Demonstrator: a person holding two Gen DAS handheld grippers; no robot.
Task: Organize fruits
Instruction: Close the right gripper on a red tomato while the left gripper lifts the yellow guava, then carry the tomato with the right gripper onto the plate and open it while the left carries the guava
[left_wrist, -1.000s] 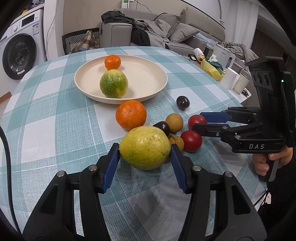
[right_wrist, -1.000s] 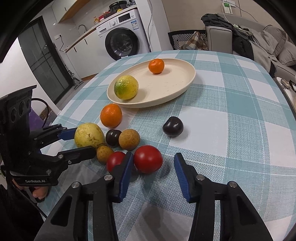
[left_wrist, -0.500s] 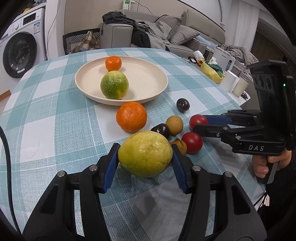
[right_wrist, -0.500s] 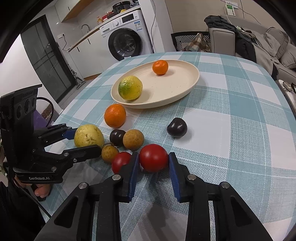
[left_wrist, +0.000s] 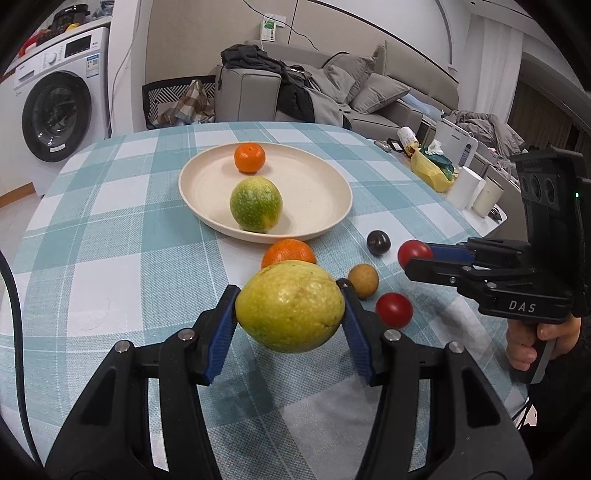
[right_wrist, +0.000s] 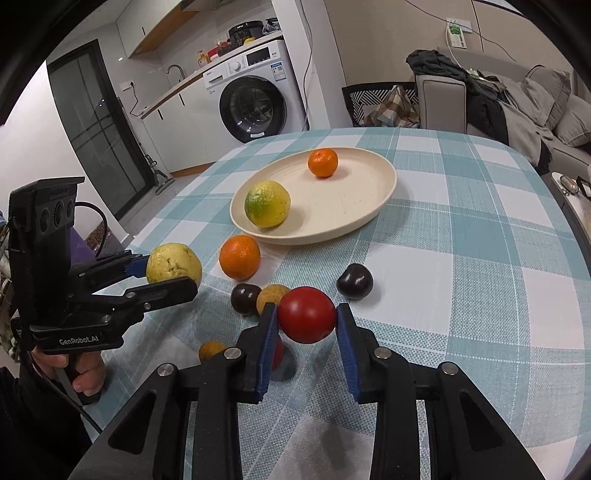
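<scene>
1. Yellow-green and rough-skinned, the guava (left_wrist: 290, 306) sits clamped between the blue pads of your left gripper (left_wrist: 290, 314). The jaws stand wide, set by the fruit's width, with a pad at 9 and at 3 o'clock of it. Its shadow on the cloth below suggests it is clear of the table (left_wrist: 92, 229).

2. Your right gripper (right_wrist: 306, 321) is closed on a tomato (right_wrist: 306, 314), jaws about half open, pads on its two sides. The tomato appears raised above the fruit beneath it.

3. Judgement: both grips run across the widest part of the fruit, which keeps a round item from squirting out. Keep the pressure moderate; the tomato probably bruises more easily than the guava.

4. The plate (left_wrist: 325, 184) lies at 12 o'clock of the left gripper, well apart. It holds a green citrus (left_wrist: 256, 204) near its front rim and a mandarin (left_wrist: 250, 157) at its far rim. The right half is bare, so that is the likely set-down area.

5. Between the guava and the plate, an orange (left_wrist: 289, 253) rests on the cloth, just short of the rim. Carry the guava above it.

6. From the right gripper, the plate lies at 12 o'clock. A dark plum (right_wrist: 354, 281) sits at 1 o'clock, near the tomato. A second plum (right_wrist: 245, 298) and a brown longan (right_wrist: 271, 295) sit at 10 o'clock, touching each other.

7. A second tomato (left_wrist: 394, 309) and another longan (right_wrist: 211, 350) remain on the cloth, not yet sorted.

8. Judgement: the task is early; two fruits are plated, two are gripped.
</scene>
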